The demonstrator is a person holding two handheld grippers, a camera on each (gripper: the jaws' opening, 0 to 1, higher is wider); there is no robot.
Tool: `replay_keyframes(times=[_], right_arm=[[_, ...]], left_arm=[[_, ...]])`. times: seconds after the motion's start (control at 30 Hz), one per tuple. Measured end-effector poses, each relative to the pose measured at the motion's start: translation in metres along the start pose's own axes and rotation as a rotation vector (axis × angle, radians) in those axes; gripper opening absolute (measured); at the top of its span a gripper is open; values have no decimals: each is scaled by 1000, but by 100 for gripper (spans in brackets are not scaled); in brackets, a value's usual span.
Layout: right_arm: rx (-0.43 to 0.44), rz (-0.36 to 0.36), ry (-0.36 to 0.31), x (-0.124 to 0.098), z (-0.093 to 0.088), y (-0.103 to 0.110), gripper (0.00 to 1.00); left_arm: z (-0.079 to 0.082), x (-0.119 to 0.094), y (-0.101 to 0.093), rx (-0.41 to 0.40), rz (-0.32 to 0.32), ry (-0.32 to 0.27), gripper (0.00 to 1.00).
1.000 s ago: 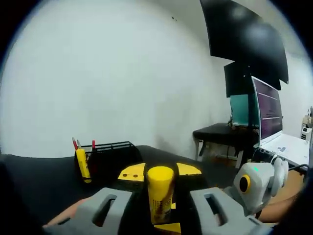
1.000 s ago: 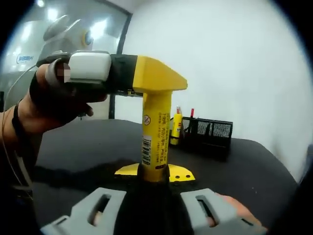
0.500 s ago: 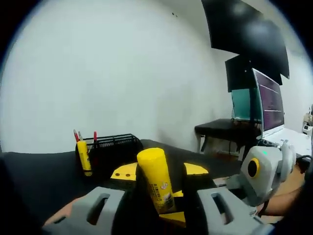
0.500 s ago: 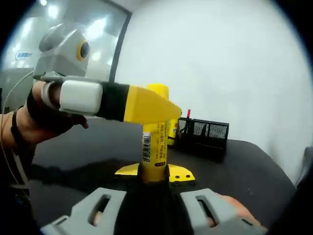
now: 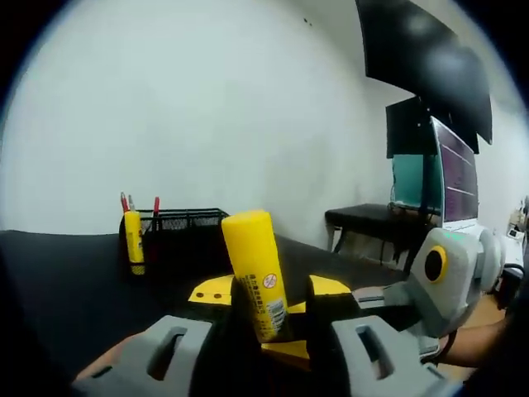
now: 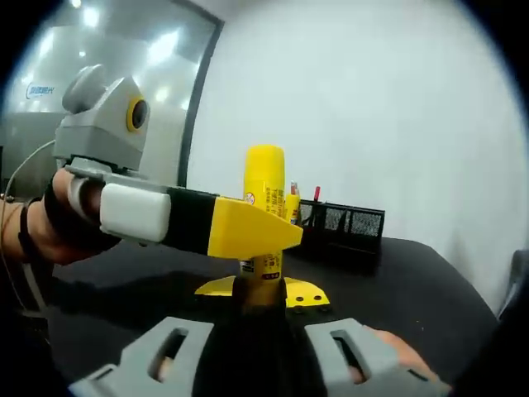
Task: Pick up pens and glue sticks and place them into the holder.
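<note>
Yellow glue stick (image 5: 257, 271) gripped low on its barrel by both hand-held grippers at once; left hand-held gripper (image 5: 269, 331) clamped on it with the stick leaning, right hand-held gripper (image 6: 263, 318) pinching its base, upright. Likely light, rigid, smooth plastic cylinder with printed label; prone to swivel if taken near an end, so best held mid-barrel. Black wire-mesh holder (image 6: 345, 227) well beyond on the matte black surface (image 6: 413, 281), already carrying red pens (image 5: 155, 204) and a second glue stick (image 5: 133, 240) beside it.
</note>
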State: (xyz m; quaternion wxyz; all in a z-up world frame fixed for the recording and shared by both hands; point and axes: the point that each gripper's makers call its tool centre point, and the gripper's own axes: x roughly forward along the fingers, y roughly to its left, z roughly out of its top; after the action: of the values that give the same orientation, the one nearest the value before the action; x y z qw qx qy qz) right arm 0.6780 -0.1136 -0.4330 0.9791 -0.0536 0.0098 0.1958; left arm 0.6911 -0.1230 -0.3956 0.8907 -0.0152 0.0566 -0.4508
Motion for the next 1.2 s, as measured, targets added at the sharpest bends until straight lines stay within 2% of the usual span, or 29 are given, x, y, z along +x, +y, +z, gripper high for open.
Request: replay_keyframes(times=[0.2, 0.27, 0.43, 0.53, 0.57, 0.67, 0.77, 0.93, 1.03, 1.13, 1.2], right_arm=[[4, 3, -3, -1, 1, 0, 16], [6, 3, -4, -1, 1, 1, 16], [-12, 26, -24, 1, 2, 7, 17], [-25, 33, -18, 1, 2, 9, 19], [-27, 31, -16, 1, 2, 9, 19], [-21, 7, -24, -1, 4, 3, 18], [9, -6, -38, -3, 7, -2, 18], [31, -41, -40, -2, 9, -10, 19], [39, -108, -16, -5, 7, -23, 19], [127, -92, -69, -9, 19, -18, 20], [124, -91, -98, -13, 32, -14, 21]], left_arm=[[1, 0, 0, -59, -1, -18, 22], [2, 0, 3, -49, 19, -20, 17], [4, -3, 6, -33, 24, -13, 16], [4, -9, 23, 20, 89, -8, 16], [4, -11, 26, 15, 87, -10, 16], [6, -19, 47, 39, 142, -14, 16], [4, -25, 59, 43, 163, -6, 16], [-3, -36, 65, 77, 189, 18, 16], [-3, -42, 66, 111, 195, 24, 16], [-2, -46, 66, 137, 193, 21, 16], [-3, -48, 66, 144, 183, 22, 16]])
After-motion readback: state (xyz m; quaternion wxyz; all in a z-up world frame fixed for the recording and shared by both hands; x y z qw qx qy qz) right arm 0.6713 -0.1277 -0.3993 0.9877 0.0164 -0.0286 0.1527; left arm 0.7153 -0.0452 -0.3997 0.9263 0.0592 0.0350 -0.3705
